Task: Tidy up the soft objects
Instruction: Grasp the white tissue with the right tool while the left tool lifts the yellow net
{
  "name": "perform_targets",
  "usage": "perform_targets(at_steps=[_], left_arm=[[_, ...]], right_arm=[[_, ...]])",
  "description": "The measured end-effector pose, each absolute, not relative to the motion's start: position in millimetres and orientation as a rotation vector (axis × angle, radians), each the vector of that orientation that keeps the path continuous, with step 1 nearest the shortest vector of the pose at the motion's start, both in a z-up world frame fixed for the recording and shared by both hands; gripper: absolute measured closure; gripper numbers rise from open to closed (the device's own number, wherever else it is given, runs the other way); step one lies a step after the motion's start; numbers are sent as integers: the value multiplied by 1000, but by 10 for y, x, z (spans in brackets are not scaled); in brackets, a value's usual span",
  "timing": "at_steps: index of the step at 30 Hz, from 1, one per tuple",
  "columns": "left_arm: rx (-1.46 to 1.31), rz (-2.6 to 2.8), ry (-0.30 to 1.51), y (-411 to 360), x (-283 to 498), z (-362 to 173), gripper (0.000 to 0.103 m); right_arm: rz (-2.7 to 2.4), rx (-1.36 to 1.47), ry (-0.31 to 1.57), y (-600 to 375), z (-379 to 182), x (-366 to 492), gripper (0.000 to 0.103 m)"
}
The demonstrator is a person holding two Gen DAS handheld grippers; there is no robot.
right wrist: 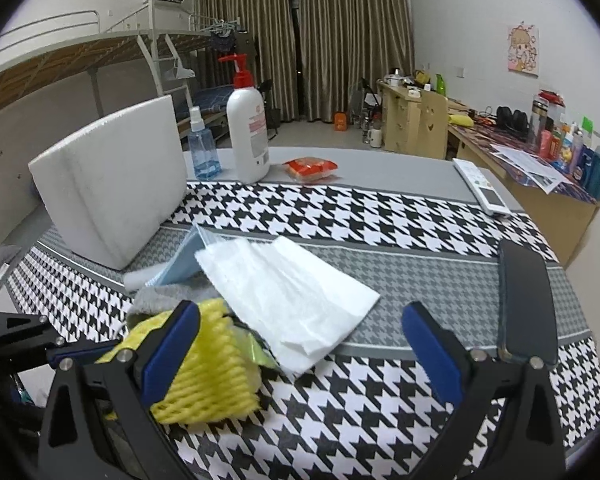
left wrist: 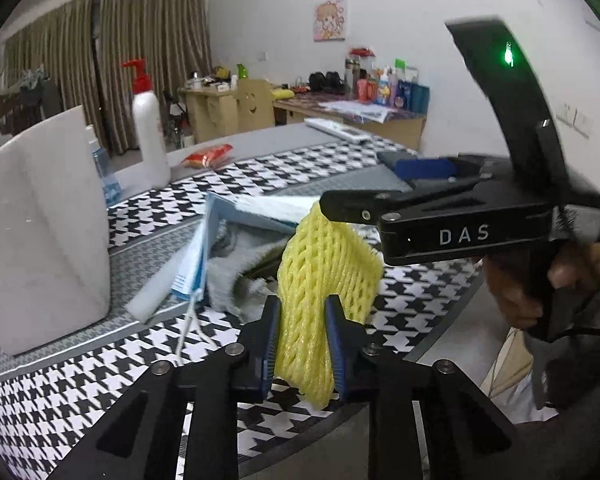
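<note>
My left gripper [left wrist: 303,312] is shut on a yellow foam net sleeve [left wrist: 324,272] and holds it upright just above the houndstooth tablecloth. The sleeve also shows in the right wrist view [right wrist: 208,380], beside my right gripper's left finger. My right gripper [right wrist: 300,336] is open and empty; in the left wrist view its body [left wrist: 460,224] hangs over the sleeve's top. A white folded tissue [right wrist: 288,292], a blue face mask [right wrist: 180,264] and a grey fuzzy cloth [left wrist: 228,276] lie piled behind the sleeve.
A big white foam block [right wrist: 112,184] stands at the left. Behind it are a blue spray bottle [right wrist: 204,152], a white pump bottle [right wrist: 248,136] and a red snack packet [right wrist: 310,168]. A black phone [right wrist: 526,296] and white remote [right wrist: 480,186] lie right.
</note>
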State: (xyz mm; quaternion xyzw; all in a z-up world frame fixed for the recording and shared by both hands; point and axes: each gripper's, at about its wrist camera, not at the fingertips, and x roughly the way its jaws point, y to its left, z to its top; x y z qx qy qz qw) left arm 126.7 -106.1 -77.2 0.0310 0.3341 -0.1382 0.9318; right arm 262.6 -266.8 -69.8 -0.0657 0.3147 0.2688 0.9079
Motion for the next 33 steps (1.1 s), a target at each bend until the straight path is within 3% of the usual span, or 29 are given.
perform_targets(at_steps=[7,24,33], left_arm=[[-1,-262,641,-879,1217,-598,82],[-63,-163,633,-536,1224,-570,82],[-84,-154,644,-469,1330,-589,82]], right_arm=[[569,-154,651,-2629,-692,2707,1],[585,-176,779,-2465,-924,2996,17],[579,-188,852,-2401,-1063,3158,36]])
